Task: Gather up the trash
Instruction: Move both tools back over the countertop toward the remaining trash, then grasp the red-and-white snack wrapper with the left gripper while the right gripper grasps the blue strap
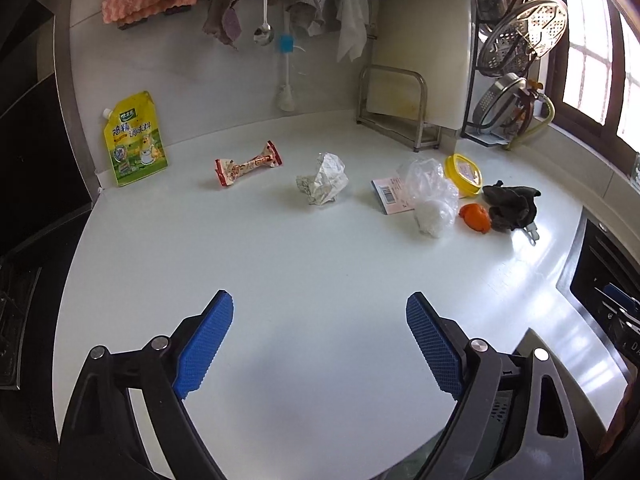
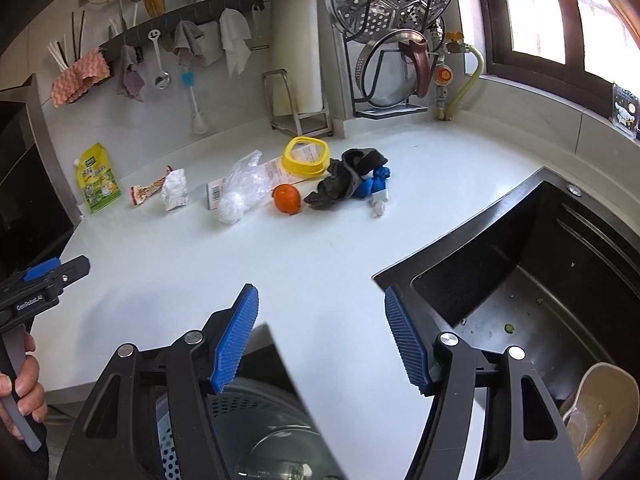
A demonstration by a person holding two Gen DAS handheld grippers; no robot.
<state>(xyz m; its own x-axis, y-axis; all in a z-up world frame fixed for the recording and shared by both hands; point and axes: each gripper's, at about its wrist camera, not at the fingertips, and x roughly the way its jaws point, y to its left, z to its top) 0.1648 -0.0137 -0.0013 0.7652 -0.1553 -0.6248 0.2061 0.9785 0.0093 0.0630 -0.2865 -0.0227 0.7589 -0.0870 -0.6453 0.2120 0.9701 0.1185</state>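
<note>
Your left tool (image 1: pixel 320 344) stands wide, its blue pads well apart with nothing between them, above bare white tabletop (image 1: pixel 300 264). Your right tool (image 2: pixel 320 340) is likewise wide and carries nothing; it hangs over the tabletop edge beside the black sink (image 2: pixel 540 280). In the right wrist view the left tool appears only at the left border, cut off, with part of your left hand (image 2: pixel 20 392) on its grip.

The trash lies in a row along the far side of the tabletop, well apart from both tools. From left: a yellow pouch (image 1: pixel 134 140) leaning against the wall, a twisted red wrapper (image 1: pixel 248 164), a crumpled paper (image 1: pixel 324 178), a clear plastic bag (image 1: pixel 434 196) lying over a barcoded slip (image 1: pixel 388 196), a yellow lid (image 1: pixel 464 174), an orange piece (image 1: pixel 476 218) and a dark cloth (image 1: pixel 512 204).

The clear plastic bag hides most of the barcoded slip, and its white contents cannot be identified. In the left wrist view the dark cloth covers a blue item (image 2: pixel 374 184); this shows only in the right wrist view, with a small white part (image 2: pixel 378 202) just beside it whose nature is unclear.

Below the right tool a perforated bin (image 2: pixel 248 432) is largely blocked by the tool's frame; only part of its inside shows. A pale dish (image 2: pixel 600 408) in the sink is cut off by the frame.
</note>
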